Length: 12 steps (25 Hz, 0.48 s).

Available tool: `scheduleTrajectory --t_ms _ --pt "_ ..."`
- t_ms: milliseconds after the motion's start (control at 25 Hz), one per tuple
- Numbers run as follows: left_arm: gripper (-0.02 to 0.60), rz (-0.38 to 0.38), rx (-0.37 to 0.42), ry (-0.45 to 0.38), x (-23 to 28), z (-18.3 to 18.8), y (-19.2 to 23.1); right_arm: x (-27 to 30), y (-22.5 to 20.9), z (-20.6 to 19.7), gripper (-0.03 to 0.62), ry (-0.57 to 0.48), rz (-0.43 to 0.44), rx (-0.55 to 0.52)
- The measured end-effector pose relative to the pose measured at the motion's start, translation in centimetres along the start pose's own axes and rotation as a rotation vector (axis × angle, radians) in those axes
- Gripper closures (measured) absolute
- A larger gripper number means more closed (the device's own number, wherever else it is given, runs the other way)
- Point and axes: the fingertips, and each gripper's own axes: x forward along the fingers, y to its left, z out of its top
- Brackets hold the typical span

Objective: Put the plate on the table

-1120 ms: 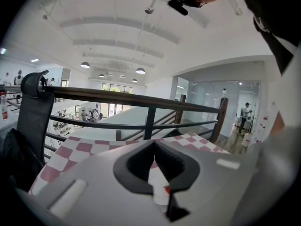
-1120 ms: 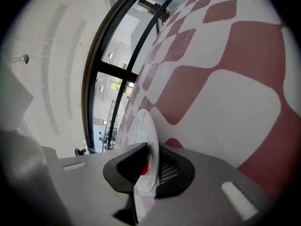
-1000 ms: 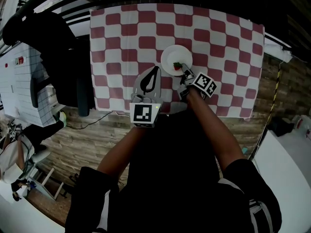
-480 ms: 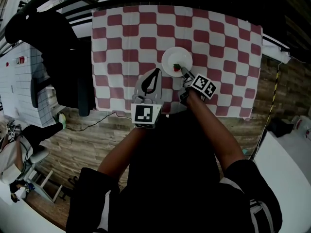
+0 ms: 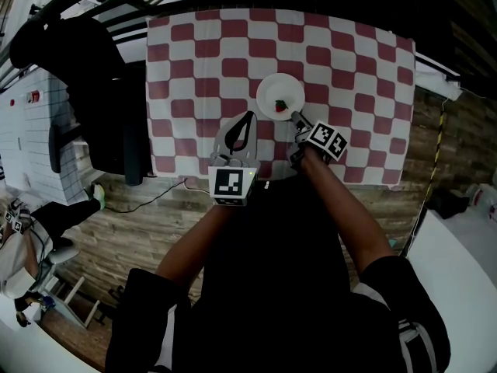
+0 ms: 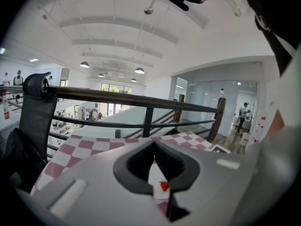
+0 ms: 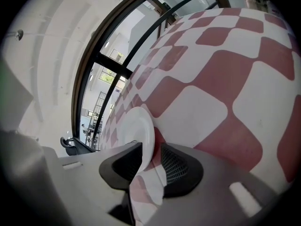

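The white plate (image 5: 280,93) lies flat on the red-and-white checked table (image 5: 349,61), with a small red strawberry (image 5: 280,106) on its near side. My right gripper (image 5: 297,117) is at the plate's near right rim. In the right gripper view the plate's (image 7: 134,128) rim runs between the jaws of the right gripper (image 7: 151,149), which are opening, and the right pad stands off it. My left gripper (image 5: 248,115) hovers just left of the plate with its tips together. Through the left gripper's (image 6: 154,142) slit I see the plate (image 6: 155,175) and strawberry (image 6: 164,186).
A black chair (image 5: 85,68) stands off the table's left side. A dark railing (image 6: 141,100) runs behind the table's far edge. A cable (image 5: 147,196) lies on the wooden floor near the front left corner. A white surface (image 5: 466,263) is at the lower right.
The right gripper's jaws have widened and it has drawn back slightly toward me, uncovering the strawberry. The plate stays flat on the cloth. The left gripper has hardly moved.
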Motion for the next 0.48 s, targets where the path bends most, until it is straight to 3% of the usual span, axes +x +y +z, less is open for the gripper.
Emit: scheduleTrajectory --t_ms 480 --pt "0.571 -0.029 0.045 0.019 -1.9 -0.9 -0.7 -2.6 -0.9 -1.5 0.493 -0.015 0.027 0.013"
